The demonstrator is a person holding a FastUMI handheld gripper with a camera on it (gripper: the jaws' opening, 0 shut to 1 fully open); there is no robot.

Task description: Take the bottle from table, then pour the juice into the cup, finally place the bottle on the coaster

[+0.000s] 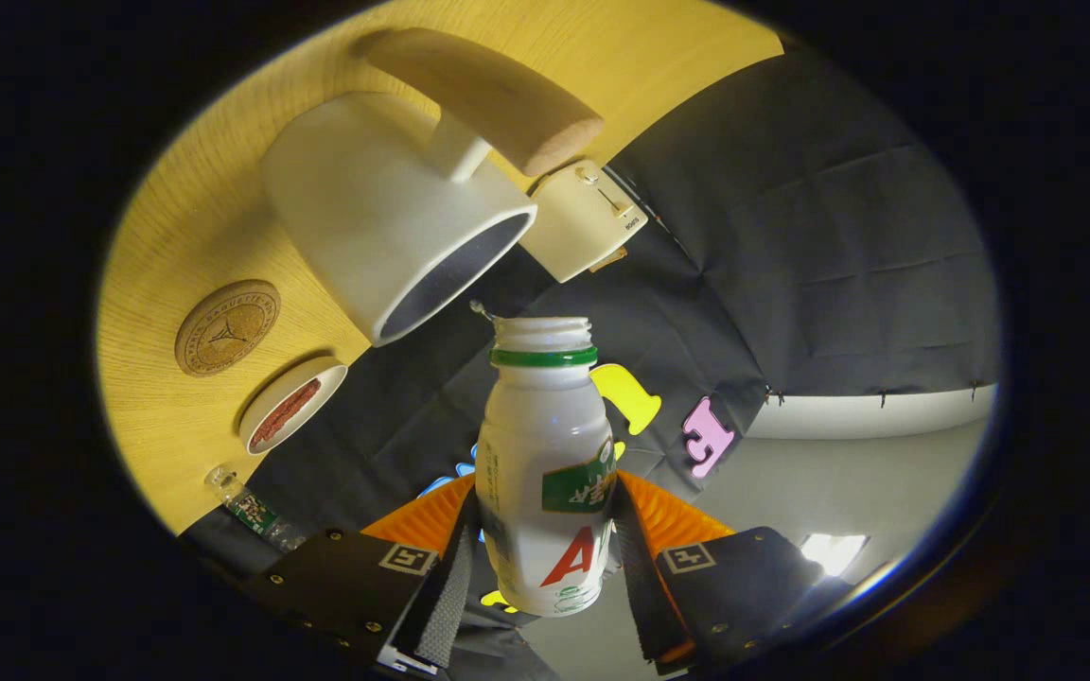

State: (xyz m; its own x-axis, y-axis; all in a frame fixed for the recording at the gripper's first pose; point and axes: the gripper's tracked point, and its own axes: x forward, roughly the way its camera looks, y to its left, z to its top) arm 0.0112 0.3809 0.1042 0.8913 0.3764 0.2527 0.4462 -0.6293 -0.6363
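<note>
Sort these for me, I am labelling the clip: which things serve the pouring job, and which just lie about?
Job: the bottle, clamped in the claw and tipped toward the cup; the round coaster.

Lying about: small dish, pale box, small clear bottle at the table edge.

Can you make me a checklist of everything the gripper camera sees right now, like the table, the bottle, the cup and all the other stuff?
Surface: wooden table, tilted in the gripper view because the gripper is rotated.
Job's things: bottle uncapped, held between the fingers, mouth close to the rim of the white cup with a wooden handle. Round cork coaster bare, beside the cup.
Clutter: small dish with something red-brown in it; a second, clear bottle lying on the table edge; a cream toaster beyond the cup.
Grippers: gripper, both fingers pressing the bottle's sides.
Cables: nothing seen.
Surroundings: black cloth wall.
</note>
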